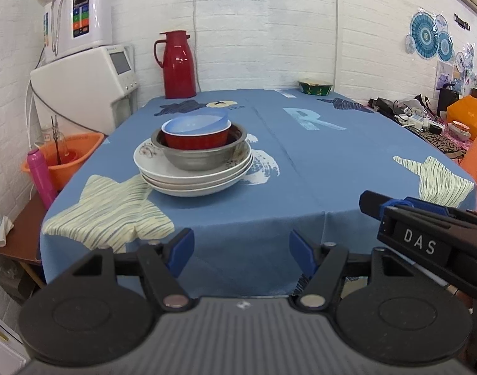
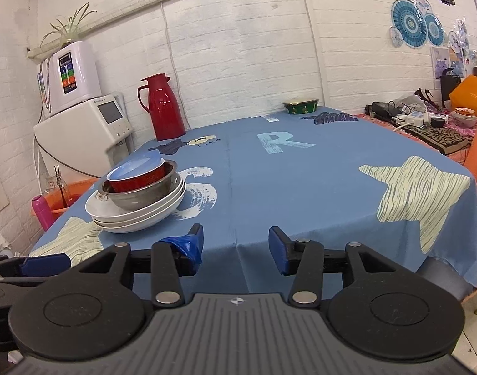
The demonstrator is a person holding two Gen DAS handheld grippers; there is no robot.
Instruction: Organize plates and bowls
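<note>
L gripper (image 1: 241, 251) released, R gripper (image 2: 235, 247) released | bowls (image 1: 196, 139) nested on plates (image 1: 193, 173) | red jug (image 1: 177, 64), green bowl (image 1: 315, 87) at table (image 1: 332, 168) far edge, well apart

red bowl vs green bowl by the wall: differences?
The red bowl sits nested in a steel bowl on stacked white plates; the green bowl stands alone on the tablecloth. The red one holds a blue lid tilted inside; the green one shows gold trim. Red is nearer the grippers, green at the far edge. Both are upright.
</note>
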